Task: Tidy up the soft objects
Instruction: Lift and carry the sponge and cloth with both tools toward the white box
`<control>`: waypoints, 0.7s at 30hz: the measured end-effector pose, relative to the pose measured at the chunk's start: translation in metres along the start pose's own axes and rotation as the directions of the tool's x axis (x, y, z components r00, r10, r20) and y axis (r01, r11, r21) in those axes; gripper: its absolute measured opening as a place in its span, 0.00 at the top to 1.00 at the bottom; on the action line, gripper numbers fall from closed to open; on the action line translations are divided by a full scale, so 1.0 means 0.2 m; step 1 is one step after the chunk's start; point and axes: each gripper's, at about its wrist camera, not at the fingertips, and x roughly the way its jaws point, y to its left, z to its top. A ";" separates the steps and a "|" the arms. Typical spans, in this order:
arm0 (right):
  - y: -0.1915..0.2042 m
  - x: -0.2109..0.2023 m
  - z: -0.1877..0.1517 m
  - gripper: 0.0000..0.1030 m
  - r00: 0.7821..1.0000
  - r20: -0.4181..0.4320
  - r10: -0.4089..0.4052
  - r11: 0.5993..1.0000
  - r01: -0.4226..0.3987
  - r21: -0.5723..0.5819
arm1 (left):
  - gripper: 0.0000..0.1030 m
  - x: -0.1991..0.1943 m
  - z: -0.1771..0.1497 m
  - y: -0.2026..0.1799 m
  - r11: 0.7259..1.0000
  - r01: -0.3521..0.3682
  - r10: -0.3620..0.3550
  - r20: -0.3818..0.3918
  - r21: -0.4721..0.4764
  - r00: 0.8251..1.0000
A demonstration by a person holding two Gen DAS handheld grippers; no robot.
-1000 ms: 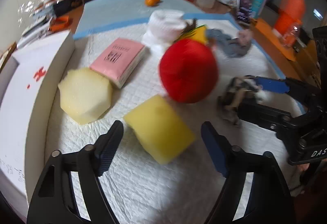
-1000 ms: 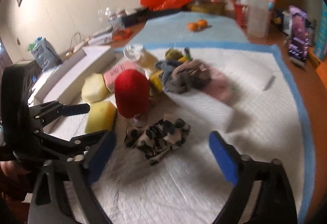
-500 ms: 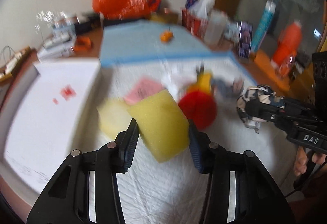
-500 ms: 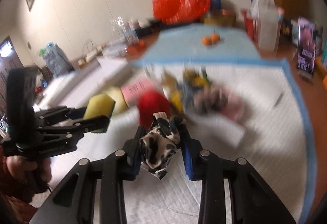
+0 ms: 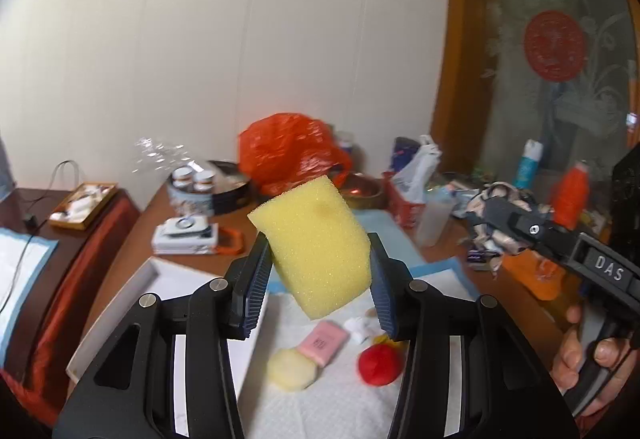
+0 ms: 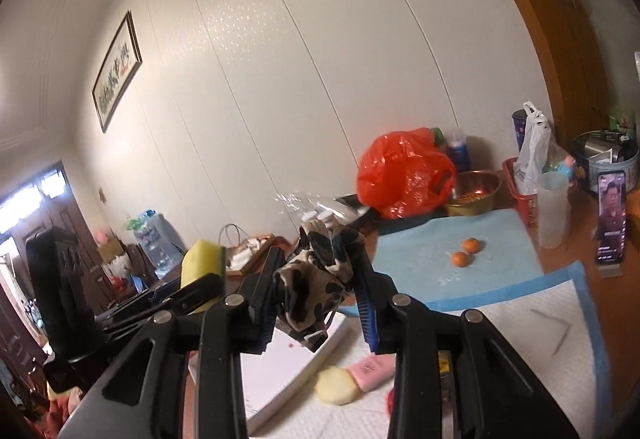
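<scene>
Sponge pinched in left tongs, patterned cloth bunched in right tongs; both raised above white box, likely for dropping in.

Below your raised grippers, the round sponge lies touching the packet, with the ball to their right.

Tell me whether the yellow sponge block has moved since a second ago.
Yes. The yellow sponge block, then lying on the white pad beside the red ball, is now clamped in the left gripper and lifted well above both.
</scene>
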 end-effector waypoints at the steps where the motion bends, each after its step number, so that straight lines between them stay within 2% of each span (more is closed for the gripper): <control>1: 0.01 0.00 -0.02 0.67 1.000 0.003 -0.005 1.000 0.005 -0.004 | 0.56 0.01 -0.02 0.02 1.000 -0.009 0.009 -0.009 -0.006 1.000; 4: 0.02 0.06 -0.04 0.67 1.000 -0.018 -0.018 1.000 0.018 -0.021 | 0.56 0.03 -0.06 0.10 0.999 -0.040 0.038 -0.043 -0.036 0.998; 8: 0.04 0.05 -0.05 0.67 0.999 -0.024 -0.021 1.000 0.020 -0.015 | 0.56 0.01 -0.09 0.16 0.996 -0.059 0.057 -0.047 -0.062 0.997; 21: 0.12 0.07 -0.10 0.66 0.999 -0.041 -0.022 0.999 0.020 -0.033 | 0.56 -0.01 -0.11 0.21 0.995 -0.062 0.058 -0.055 -0.073 0.997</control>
